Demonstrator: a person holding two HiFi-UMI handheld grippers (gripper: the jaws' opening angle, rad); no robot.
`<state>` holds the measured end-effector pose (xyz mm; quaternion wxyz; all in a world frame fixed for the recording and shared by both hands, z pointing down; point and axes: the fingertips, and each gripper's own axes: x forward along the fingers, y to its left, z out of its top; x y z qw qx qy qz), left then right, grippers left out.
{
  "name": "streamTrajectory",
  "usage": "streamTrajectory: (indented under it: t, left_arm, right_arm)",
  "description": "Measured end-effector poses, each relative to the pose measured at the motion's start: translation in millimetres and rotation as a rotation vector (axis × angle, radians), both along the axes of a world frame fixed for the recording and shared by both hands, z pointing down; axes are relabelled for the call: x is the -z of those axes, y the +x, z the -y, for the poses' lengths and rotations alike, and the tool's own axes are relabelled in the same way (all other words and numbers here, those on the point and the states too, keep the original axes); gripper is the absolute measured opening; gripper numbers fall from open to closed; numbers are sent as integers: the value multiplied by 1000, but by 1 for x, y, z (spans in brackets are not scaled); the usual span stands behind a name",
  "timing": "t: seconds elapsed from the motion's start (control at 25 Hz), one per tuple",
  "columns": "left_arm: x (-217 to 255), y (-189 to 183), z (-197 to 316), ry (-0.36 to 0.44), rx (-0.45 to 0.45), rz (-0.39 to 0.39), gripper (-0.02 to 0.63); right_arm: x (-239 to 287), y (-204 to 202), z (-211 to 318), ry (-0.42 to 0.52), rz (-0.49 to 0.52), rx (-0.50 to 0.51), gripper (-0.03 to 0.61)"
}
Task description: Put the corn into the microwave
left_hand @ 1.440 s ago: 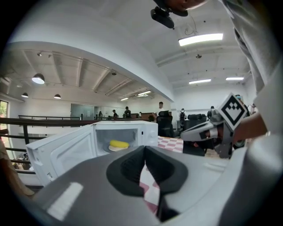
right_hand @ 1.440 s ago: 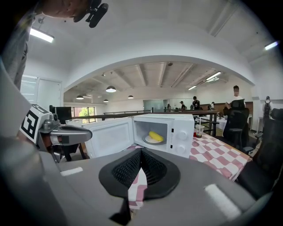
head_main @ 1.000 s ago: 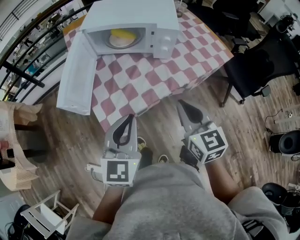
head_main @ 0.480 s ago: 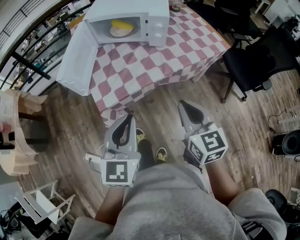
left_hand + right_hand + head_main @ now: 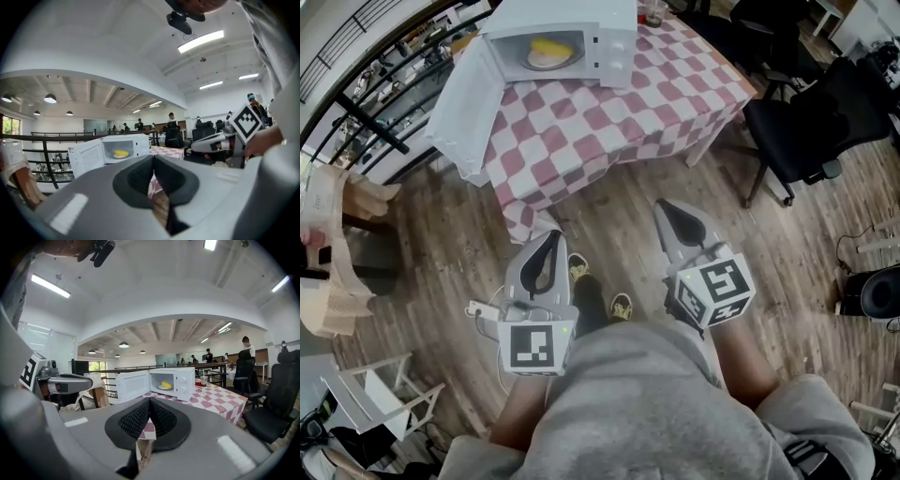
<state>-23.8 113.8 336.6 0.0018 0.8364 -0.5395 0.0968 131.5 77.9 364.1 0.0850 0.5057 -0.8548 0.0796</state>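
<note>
The yellow corn [image 5: 546,47] lies on a plate inside the white microwave [image 5: 614,42], whose door [image 5: 469,108] hangs open to the left. The microwave stands on a table with a red-and-white checked cloth [image 5: 619,112]. Both grippers are held low over the wooden floor, well short of the table. My left gripper [image 5: 551,236] is shut and empty. My right gripper [image 5: 666,208] is shut and empty too. The left gripper view shows the corn [image 5: 121,153] far beyond the closed jaws. In the right gripper view the corn [image 5: 166,385] sits in the open microwave [image 5: 185,383].
A black office chair [image 5: 811,131] stands right of the table. At the left are a wooden seat [image 5: 337,253] and a black railing [image 5: 366,122], with a white rack [image 5: 375,412] at the lower left. A cup [image 5: 654,11] stands behind the microwave. The person's shoes [image 5: 622,305] show between the grippers.
The table and microwave have slid farther away, toward the top of the head view, and more floor shows in front of both grippers. Both grippers stay shut and empty.
</note>
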Motion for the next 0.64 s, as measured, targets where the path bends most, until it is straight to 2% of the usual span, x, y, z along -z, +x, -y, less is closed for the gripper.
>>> streamTrajectory:
  t: [0.4, 0.64]
  left_arm:
    - [0, -13, -6, 6, 41, -9, 11]
    - [2, -13, -5, 19, 31, -17, 11]
  right_arm:
    - [7, -4, -2, 23, -34, 27, -3]
    - [9, -6, -1, 32, -45, 33, -3]
